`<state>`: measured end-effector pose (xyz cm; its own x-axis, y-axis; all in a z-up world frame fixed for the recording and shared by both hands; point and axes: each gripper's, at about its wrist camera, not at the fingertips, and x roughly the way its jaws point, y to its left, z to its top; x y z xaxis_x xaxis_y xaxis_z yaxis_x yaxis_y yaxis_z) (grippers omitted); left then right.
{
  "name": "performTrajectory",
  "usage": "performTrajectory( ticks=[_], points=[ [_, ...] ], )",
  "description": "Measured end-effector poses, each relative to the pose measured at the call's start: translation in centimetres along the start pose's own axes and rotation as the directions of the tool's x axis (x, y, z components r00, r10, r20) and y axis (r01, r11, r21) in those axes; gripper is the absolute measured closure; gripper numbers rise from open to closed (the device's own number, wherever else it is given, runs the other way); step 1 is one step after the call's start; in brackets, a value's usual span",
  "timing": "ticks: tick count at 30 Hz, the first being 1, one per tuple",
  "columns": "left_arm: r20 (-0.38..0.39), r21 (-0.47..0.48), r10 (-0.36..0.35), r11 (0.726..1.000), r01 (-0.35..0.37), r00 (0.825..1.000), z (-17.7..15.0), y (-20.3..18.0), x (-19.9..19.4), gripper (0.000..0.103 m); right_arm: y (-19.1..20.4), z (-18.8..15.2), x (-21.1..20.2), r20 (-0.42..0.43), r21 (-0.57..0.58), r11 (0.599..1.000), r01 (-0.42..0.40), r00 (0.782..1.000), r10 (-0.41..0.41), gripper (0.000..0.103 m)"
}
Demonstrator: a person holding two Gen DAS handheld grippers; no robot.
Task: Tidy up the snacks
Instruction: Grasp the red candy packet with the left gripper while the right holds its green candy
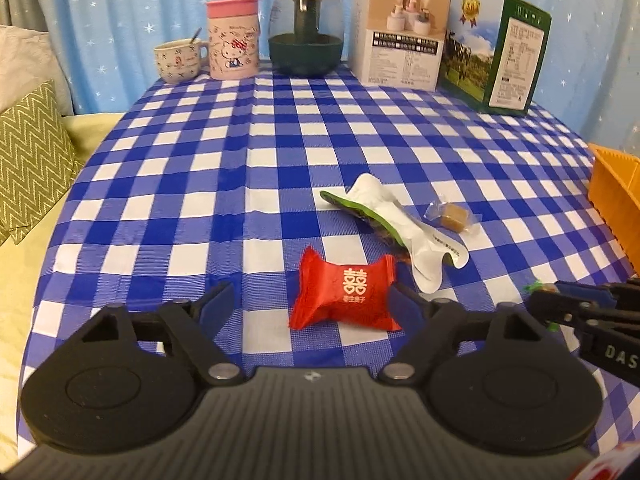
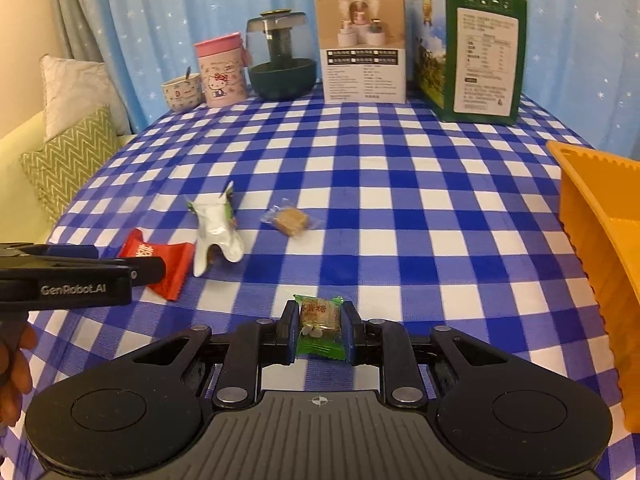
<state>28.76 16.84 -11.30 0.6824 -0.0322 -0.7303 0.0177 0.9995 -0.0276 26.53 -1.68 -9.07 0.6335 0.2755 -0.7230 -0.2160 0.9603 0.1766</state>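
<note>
- The right gripper (image 2: 319, 330) is clamped on a green-wrapped candy (image 2: 319, 326), its lower wrapper partly hidden.
- The left gripper (image 1: 310, 306) is spread apart, a red candy (image 1: 345, 294) lying between its fingers.
- The orange bin (image 2: 600, 216), right of the right gripper, is cut off by the frame.

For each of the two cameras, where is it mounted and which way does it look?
Left wrist: on the left claw, looking forward across the checkered table at the red candy between its open fingers.
Right wrist: on the right claw, facing the same way, shut on a green-wrapped candy; the orange bin is right.
Shared: red candy, white wrapper, Hello Kitty cup.
</note>
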Motion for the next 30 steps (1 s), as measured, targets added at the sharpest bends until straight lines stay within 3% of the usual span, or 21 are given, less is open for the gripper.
performTrajectory(
  ticks=[6, 9, 11, 17, 22, 30],
  points=[
    [-0.012, 0.009, -0.021, 1.0, 0.021, 1.0, 0.4, -0.5, 0.8, 0.035, -0.5, -0.3, -0.2, -0.009, 0.013, 1.0, 0.002, 1.0, -0.002, 0.081],
    [-0.019, 0.015, -0.026, 1.0, 0.026, 0.999, 0.4, -0.9, 1.0, 0.047, -0.6, -0.2, -0.2, -0.012, 0.017, 1.0, 0.0, 1.0, 0.0, 0.081],
    [-0.022, 0.013, -0.03, 0.999, 0.03, 0.999, 0.4, -1.2, 1.0, 0.062, -0.6, -0.2, -0.2, -0.012, 0.017, 1.0, 0.001, 1.0, -0.001, 0.081],
    [-0.021, -0.006, -0.011, 1.0, 0.011, 1.0, 0.1, -1.7, 0.3, 0.075, -0.5, -0.2, -0.5, -0.01, 0.018, 1.0, 0.006, 1.0, -0.006, 0.081],
    [-0.011, -0.043, 0.006, 0.999, -0.007, 1.0, -0.3, -2.4, -1.3, 0.082, -0.6, -0.3, -1.2, -0.01, 0.018, 1.0, 0.004, 1.0, -0.004, 0.081],
    [-0.016, -0.079, 0.006, 0.997, -0.007, 1.0, -1.3, -3.7, -4.1, 0.084, -1.3, -0.6, -3.5, 0.001, 0.028, 1.0, -0.008, 1.0, 0.008, 0.081]
  ],
)
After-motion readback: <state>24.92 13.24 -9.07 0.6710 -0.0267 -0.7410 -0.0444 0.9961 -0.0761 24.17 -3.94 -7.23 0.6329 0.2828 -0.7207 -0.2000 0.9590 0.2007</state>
